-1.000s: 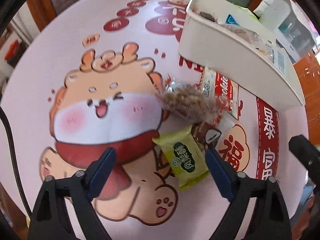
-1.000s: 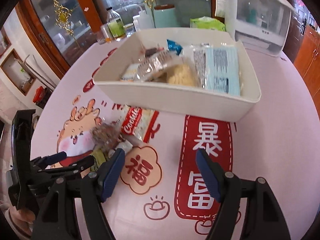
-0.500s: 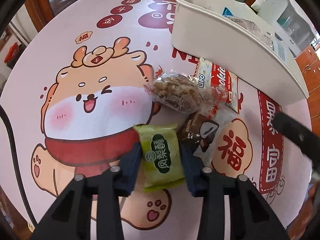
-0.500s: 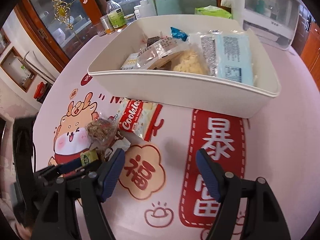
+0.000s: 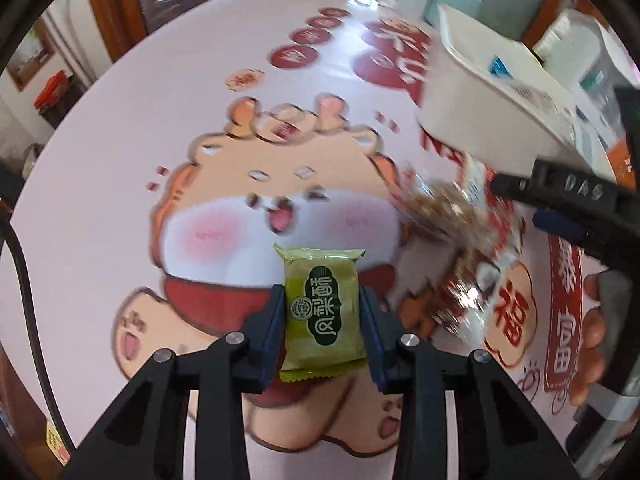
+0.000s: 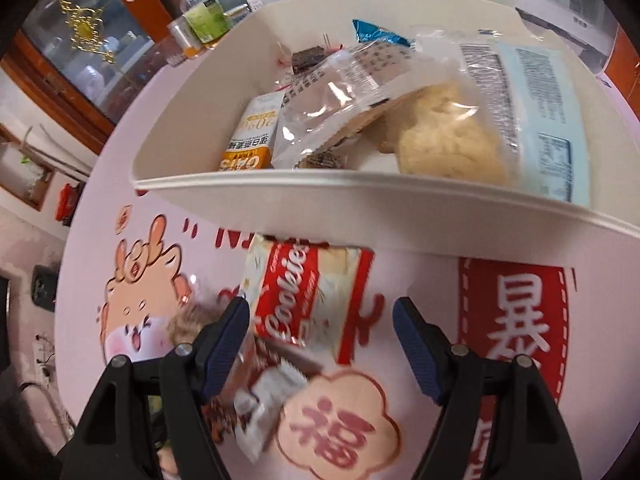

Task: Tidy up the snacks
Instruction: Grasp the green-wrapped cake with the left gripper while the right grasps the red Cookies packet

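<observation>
Left wrist view: left gripper (image 5: 322, 312) fingers (image 5: 272, 320) clamped on both side edges of green snack packet (image 5: 322, 308), held upright, dark green oval label with white characters, crimped top edge above the fingertips, lifted off the worktop (image 5: 120, 128). Beyond it, blurred clear bag of brown bits (image 5: 436, 212) and a brown-white wrapper (image 5: 468, 296) lie on the cartoon-print cloth, near the white bin (image 5: 460, 100).

Right wrist view: right gripper (image 6: 320, 320) fingers (image 6: 416, 348) spread wide, holding nothing. Red-white cookies pack (image 6: 304, 296) lies flat on the worktop between the fingertips, nearer the left one, its far end at the bin (image 6: 360, 196) wall. Brown-white wrapper (image 6: 260, 392) just below the left finger. Bin holds several packets, including a pale blue one (image 6: 532, 108).
</observation>
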The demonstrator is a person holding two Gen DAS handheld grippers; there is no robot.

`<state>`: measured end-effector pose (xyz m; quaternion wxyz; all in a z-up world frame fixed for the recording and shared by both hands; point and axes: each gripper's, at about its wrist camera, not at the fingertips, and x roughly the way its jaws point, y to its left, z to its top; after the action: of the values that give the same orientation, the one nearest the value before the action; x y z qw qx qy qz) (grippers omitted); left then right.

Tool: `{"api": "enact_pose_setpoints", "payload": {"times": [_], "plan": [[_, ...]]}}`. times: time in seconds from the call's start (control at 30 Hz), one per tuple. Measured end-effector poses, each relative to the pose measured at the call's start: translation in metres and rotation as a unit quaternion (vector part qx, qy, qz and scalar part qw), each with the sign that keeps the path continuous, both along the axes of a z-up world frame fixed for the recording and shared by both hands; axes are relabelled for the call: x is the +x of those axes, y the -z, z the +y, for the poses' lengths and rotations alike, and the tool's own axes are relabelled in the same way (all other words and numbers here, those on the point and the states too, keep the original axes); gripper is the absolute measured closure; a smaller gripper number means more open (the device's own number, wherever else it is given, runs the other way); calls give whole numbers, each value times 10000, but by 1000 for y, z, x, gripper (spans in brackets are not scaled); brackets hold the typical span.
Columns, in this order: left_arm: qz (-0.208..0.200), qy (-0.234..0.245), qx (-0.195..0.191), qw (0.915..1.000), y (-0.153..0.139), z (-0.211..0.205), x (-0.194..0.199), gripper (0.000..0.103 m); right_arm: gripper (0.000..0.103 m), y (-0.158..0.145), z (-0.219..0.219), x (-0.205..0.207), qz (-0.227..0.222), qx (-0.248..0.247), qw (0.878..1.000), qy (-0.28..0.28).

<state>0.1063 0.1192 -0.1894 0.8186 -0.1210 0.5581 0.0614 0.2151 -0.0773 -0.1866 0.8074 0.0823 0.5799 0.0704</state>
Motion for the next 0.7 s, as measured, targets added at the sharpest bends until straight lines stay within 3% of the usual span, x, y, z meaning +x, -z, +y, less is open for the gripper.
{"api": "enact_pose_setpoints", "payload": {"times": [0.23,0.43,0.53,0.57,0.7], "plan": [[-95,-372,-90,9992,-9,31,-3,68,28,13,33,14,21,-403,9992,-51],[-26,-393,-117,9992,-7,37,-12,68,15,24,56,22,40,-1143,9933,-145],[-16,-349,-132,9993,-2,33,-4,68,14,26,57,22,33,-1113,9937,-116],[-23,-325,-128,9994,-2,32,-3,68,16,26,57,22,14,-1118,9936,-154],[-68,-232,-108,9996,-4,27,1,68,47,20,43,10,-71,-1063,9943,-87]]}}
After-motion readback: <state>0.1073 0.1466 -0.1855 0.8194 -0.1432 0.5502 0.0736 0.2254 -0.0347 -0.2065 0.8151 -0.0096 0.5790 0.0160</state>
